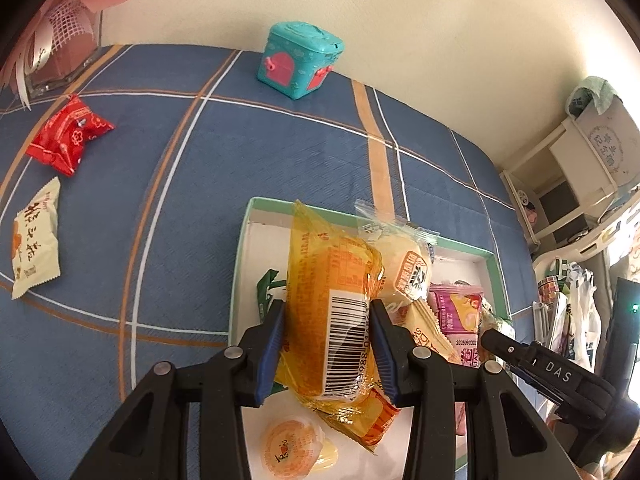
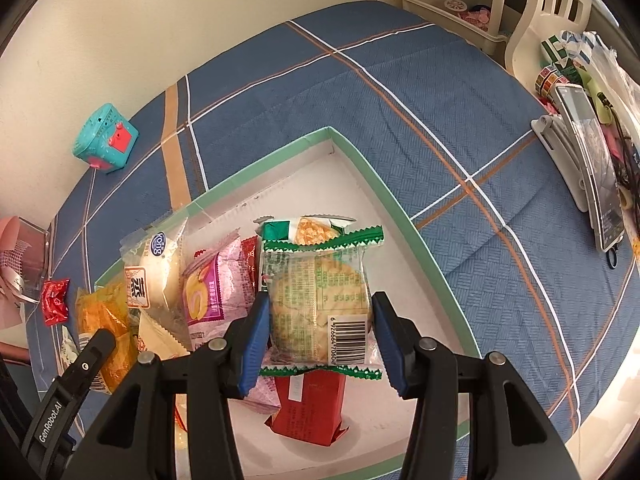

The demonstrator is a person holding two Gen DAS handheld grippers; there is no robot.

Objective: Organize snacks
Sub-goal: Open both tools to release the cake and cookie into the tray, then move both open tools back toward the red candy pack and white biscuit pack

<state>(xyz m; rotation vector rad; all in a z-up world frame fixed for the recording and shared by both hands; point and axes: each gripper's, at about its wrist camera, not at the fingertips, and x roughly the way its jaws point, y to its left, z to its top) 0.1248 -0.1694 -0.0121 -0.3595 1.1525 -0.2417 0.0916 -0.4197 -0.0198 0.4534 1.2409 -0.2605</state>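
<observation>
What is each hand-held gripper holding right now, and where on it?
The left hand-held gripper clamps the orange snack packet across its sides at the barcode end. The right hand-held gripper holds the green-edged cracker packet by its two side edges.

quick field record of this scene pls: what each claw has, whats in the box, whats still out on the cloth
left claw: shut on orange snack pack, over the box
right claw: closed on green-edged cracker pack, over the box
box: green-rimmed, white inside, holds several snacks, among them a pink pack, red pack, jelly cup
still out on cloth: red candy pack, cream pack
other: teal toy box by the wall, phone on stand
surface: blue plaid cloth
</observation>
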